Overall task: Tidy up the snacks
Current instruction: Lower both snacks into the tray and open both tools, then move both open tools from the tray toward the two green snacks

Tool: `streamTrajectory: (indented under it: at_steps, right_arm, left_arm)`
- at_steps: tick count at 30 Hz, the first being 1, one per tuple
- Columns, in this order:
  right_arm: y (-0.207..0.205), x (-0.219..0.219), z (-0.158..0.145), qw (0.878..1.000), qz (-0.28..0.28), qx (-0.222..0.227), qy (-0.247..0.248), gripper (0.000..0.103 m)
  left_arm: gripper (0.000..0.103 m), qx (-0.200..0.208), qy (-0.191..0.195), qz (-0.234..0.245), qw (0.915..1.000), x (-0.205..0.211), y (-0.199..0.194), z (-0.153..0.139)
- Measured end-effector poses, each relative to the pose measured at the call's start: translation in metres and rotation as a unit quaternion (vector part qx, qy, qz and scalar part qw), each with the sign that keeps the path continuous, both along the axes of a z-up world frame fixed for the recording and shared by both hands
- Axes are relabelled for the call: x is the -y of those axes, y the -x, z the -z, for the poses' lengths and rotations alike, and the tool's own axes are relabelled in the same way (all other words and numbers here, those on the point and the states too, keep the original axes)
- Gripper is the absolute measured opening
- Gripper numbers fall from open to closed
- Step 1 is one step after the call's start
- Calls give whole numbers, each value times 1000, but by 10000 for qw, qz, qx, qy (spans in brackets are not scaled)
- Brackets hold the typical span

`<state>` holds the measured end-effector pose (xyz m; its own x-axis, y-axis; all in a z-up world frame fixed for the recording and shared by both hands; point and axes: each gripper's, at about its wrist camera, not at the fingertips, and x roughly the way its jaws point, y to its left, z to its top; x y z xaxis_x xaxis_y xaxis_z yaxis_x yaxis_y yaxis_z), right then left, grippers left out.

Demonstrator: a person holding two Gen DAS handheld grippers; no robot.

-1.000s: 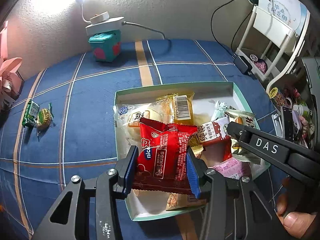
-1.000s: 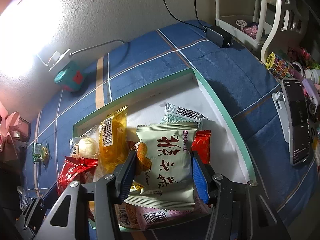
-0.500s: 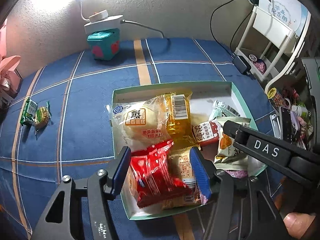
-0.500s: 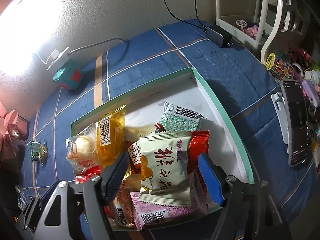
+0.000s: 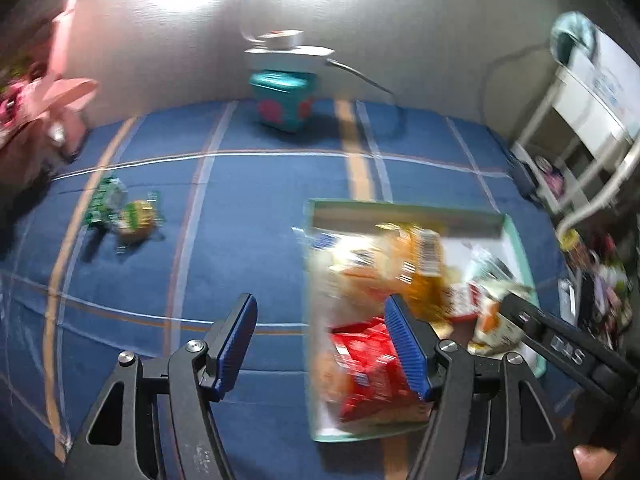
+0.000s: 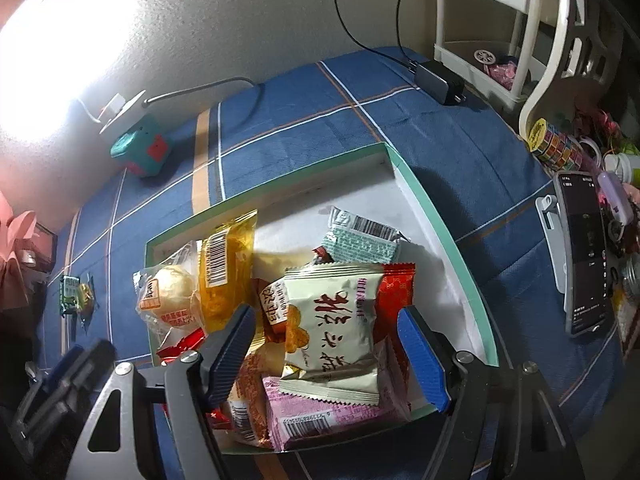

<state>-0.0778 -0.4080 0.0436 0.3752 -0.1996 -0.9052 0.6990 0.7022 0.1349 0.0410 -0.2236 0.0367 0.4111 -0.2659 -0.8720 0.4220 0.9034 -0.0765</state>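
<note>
A shallow tray with a green rim (image 6: pixel 440 232) lies on the blue checked cloth and holds several snack packets. My right gripper (image 6: pixel 328 352) hangs open over its near end. A pale green packet (image 6: pixel 336 328) lies loose between the pads, with neither pad touching it. My left gripper (image 5: pixel 324 340) is over the tray's left edge (image 5: pixel 310 320) with its jaws opening, and nothing is gripped. A red packet (image 5: pixel 368 364) rests in the tray by its right finger. Two small green snacks (image 5: pixel 120 212) lie on the cloth far to the left.
A teal cube under a white power strip (image 5: pixel 282 96) stands at the wall. Pink items (image 5: pixel 40 100) crowd the left edge. On the right are a white rack (image 6: pixel 520 20), a black adapter (image 6: pixel 440 80) and a phone (image 6: pixel 584 248).
Both grippers opened and let go of their packets: the red one and the pale green one dropped into the tray. The left gripper then swung left, off the tray's middle.
</note>
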Motion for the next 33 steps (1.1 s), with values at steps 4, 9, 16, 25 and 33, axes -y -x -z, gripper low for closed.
streamTrajectory:
  at_steps: [4,9,16,25,33]
  right_arm:
    - [-4,-9,-6,9999,-151,17,73,77]
    - [-11,-24,-16,9992,-345,82,187,77]
    - [-18,-35,-22,9983,-500,102,286,77]
    - [-19,-37,-18,9981,-530,120,287,103]
    - [-22,-39,-15,9979,-580,64,293,103]
  left_arm:
    - [68,138,-216,-393,9989,-19,-14,1]
    - [68,216,-370,-717,9965,-40,-25,3]
    - [68,215,-400,-756,9961,-42,-27,5]
    - [102,400,-767,-695,9938,-35,-24,12]
    - [102,362,-856,-745,9929,-39,-27,16]
